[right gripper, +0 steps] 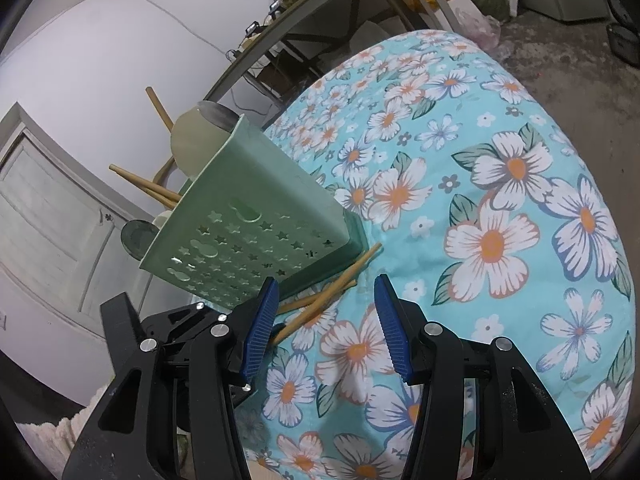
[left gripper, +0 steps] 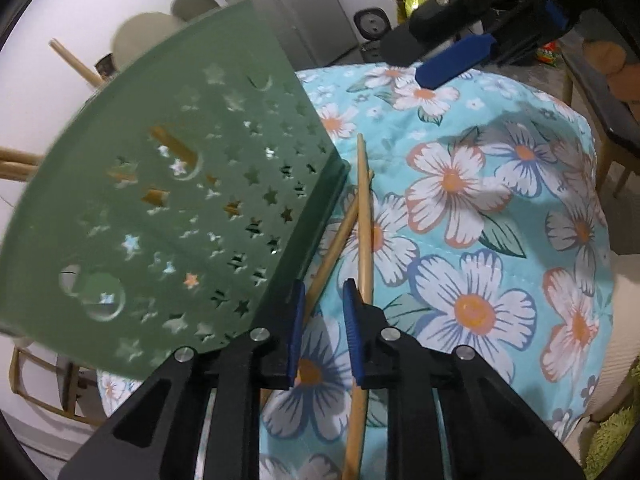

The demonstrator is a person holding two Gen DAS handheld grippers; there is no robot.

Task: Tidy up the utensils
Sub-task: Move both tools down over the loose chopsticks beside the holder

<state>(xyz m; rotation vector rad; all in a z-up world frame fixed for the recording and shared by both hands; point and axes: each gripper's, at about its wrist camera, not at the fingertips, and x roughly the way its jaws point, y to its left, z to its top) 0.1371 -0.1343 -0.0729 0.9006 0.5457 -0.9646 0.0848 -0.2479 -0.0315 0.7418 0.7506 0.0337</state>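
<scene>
A person is working two hand-held grippers over a table draped in a floral tablecloth (right gripper: 500,152), sorting wooden chopsticks into a green utensil holder (right gripper: 248,220). The holder, punched with star-shaped holes, is standing near the table's edge and already bristling with chopsticks and what look like spoons at its mouth. Two loose chopsticks (left gripper: 360,216) are lying crossed on the cloth, touching the holder's base at about its 4 o'clock in the right wrist view.

The left gripper (left gripper: 320,320) is angling down over that pair, its blue pads narrowed around the chopsticks. One stick is running between the pads, hard against the right one, while a gap is showing on the other side, so the pads are not yet clamping. The right gripper (right gripper: 324,320) is hovering nearby with its jaws standing well apart and nothing between them.

The pickup looks to be the step in hand. The next move probably calls for pinching the stick firmly, lifting, and tipping it upright into the holder's mouth.
</scene>
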